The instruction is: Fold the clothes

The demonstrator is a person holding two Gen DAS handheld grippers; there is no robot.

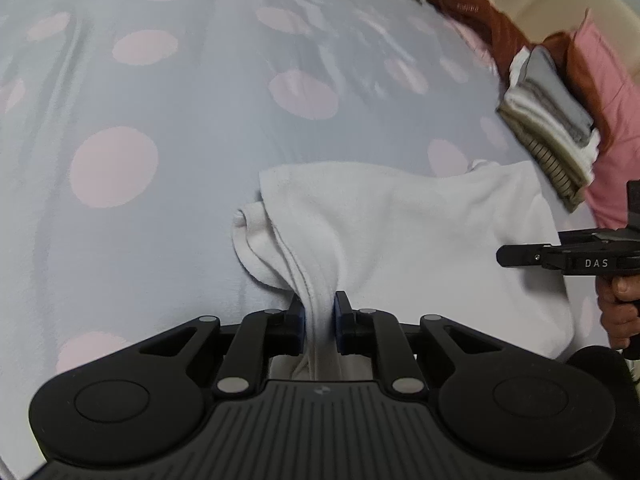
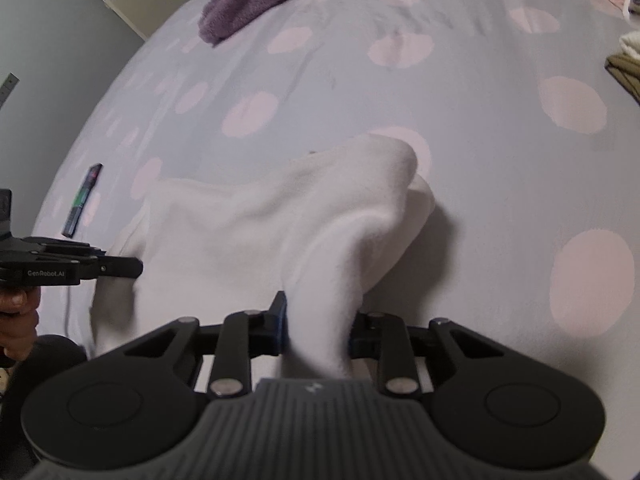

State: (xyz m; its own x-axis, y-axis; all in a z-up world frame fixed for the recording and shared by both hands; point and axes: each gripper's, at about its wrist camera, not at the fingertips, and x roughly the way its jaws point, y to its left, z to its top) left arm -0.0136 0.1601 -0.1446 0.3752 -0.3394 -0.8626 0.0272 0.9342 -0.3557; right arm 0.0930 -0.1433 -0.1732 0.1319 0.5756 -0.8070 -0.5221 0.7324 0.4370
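Both grippers, left gripper [image 1: 320, 316] and right gripper [image 2: 318, 320], clench the near edge of the soft white fleece garment [image 1: 400, 232]; its body stretches ahead across the dotted grey bedspread [image 1: 160, 120].

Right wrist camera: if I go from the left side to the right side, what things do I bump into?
Other gripper → dark flat remote-like thing on the bedspread → white fleece cloth → this camera's own gripper pinching it → folded clothes at the right edge.

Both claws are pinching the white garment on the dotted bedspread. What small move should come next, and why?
Probably carry both pinched edges forward together and lay them down. The left claw and right claw each grip bunched fabric of the white garment, which lies partly folded and lifted off the bedspread.
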